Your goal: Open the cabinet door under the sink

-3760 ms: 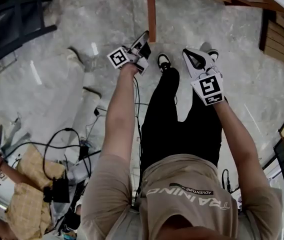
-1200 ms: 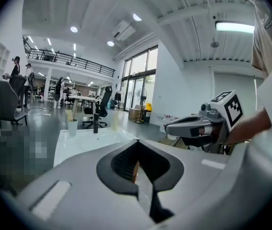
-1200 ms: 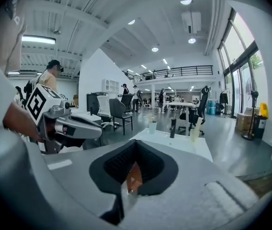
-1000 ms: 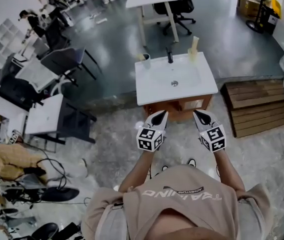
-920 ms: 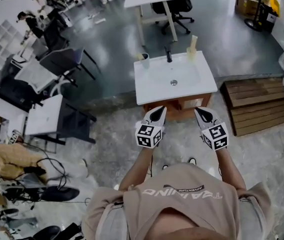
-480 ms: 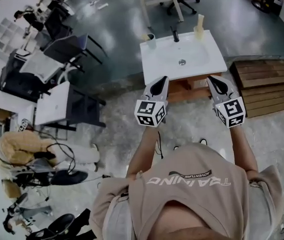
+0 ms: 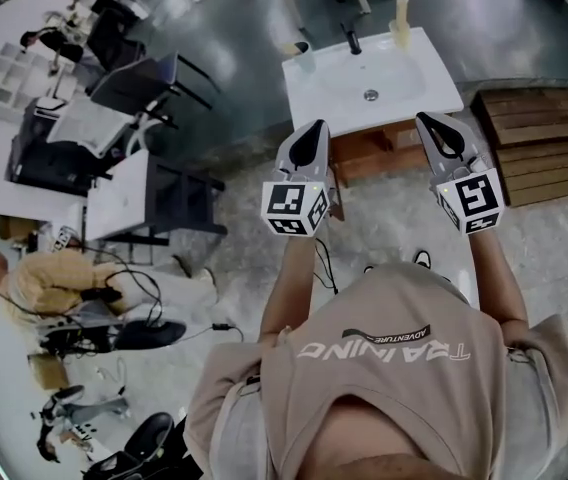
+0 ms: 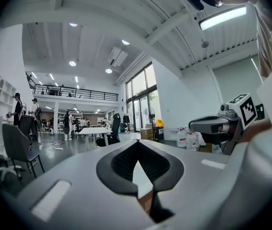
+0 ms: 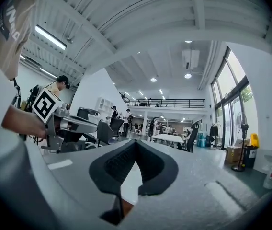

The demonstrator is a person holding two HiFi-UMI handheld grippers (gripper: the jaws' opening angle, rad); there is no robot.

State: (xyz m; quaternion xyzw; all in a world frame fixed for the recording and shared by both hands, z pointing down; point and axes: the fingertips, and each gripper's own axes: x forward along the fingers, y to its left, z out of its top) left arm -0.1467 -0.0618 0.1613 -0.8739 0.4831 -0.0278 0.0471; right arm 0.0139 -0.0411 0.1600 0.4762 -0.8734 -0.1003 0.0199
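Observation:
The white sink top (image 7: 404, 90) stands ahead of me, with the brown wooden cabinet (image 7: 369, 156) under it. In the head view both grippers are held out level in front of the cabinet and apart from it. My left gripper (image 7: 315, 126) is shut and holds nothing; its tips meet in the left gripper view (image 8: 137, 143). My right gripper (image 7: 427, 119) looks the same, jaws together and bare (image 9: 136, 142). Through each gripper's jaw gap shows a sliver of the sink top (image 8: 143, 176) and brown wood. The cabinet door itself is mostly hidden by the grippers.
A faucet (image 7: 349, 41), a cup (image 7: 299, 48) and a tall bottle (image 7: 401, 18) stand at the sink's back edge. Wooden pallets (image 7: 534, 138) lie to the right. Dark chairs and white tables (image 7: 119, 193) stand at the left, and a seated person (image 7: 44, 283) with floor cables.
Both grippers have risen toward the head camera and look larger. The head has lifted from the feet to the room, and the sink has slid up in the picture.

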